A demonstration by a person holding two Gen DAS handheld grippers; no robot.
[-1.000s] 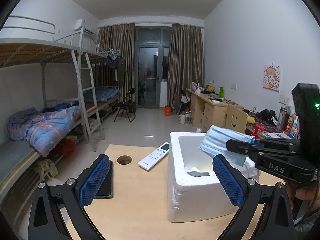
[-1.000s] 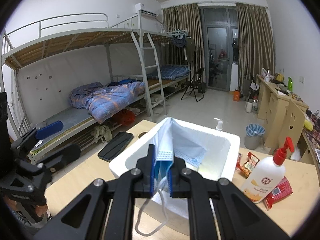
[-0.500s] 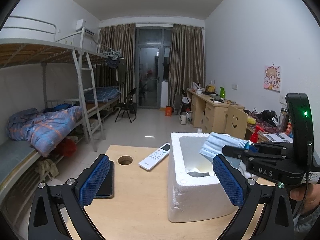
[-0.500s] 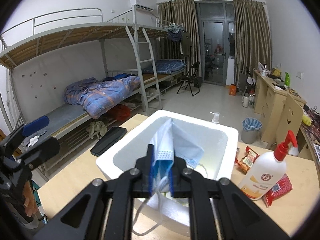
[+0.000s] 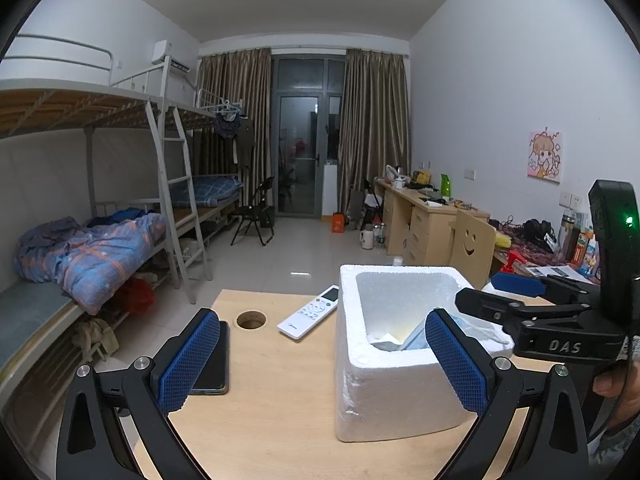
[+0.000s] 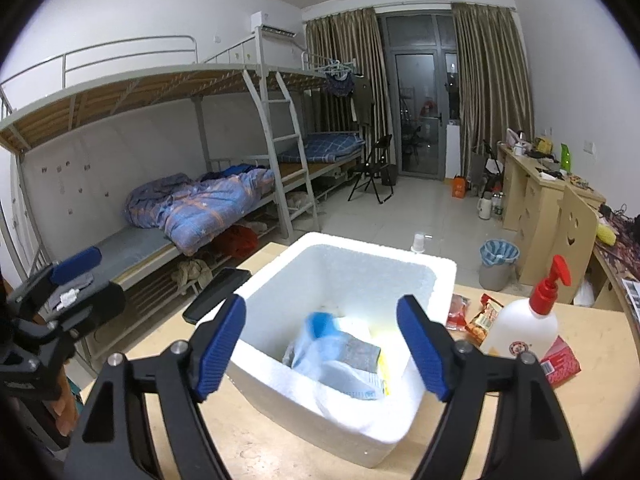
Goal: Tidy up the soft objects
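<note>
Right wrist view shows the blue face mask [image 6: 340,354] lying loose and blurred inside the white foam box [image 6: 434,276], on top of a grey pad and some pale wrapping at the bottom. It sits below and between the right gripper [image 6: 322,350] tongs, touching neither; the jaws are opening, wide apart, with nothing clamped. The blue ribbed pads [image 6: 222,344] hang over the box's near rim.

From the left wrist view only a blue corner of the mask [image 5: 416,338] peeks past the near pad of the left gripper [image 5: 322,364], whose tongs stand wide apart and empty, one pad over the dark phone [image 5: 212,376], the other over the box's near right corner [image 5: 388,396]. The right gripper [image 5: 486,294] reaches in from the right above the far right rim, held by a hand [image 5: 618,390].

The mask is thin pleated fabric, crumpled. The box is thick-walled, grainy white foam with rounded corners and a deep open top. The table [image 5: 280,396] is smooth pale wood with a round cable hole [image 5: 251,319].

On the left of the box lie a white remote [image 5: 310,312] and the phone, both apart from it; on its right stand a white pump bottle with a red head [image 6: 524,320] and red snack packets [image 6: 484,316], close by. The table's left edge drops off just beyond the phone; the near strip of tabletop before the box is bare.
</note>
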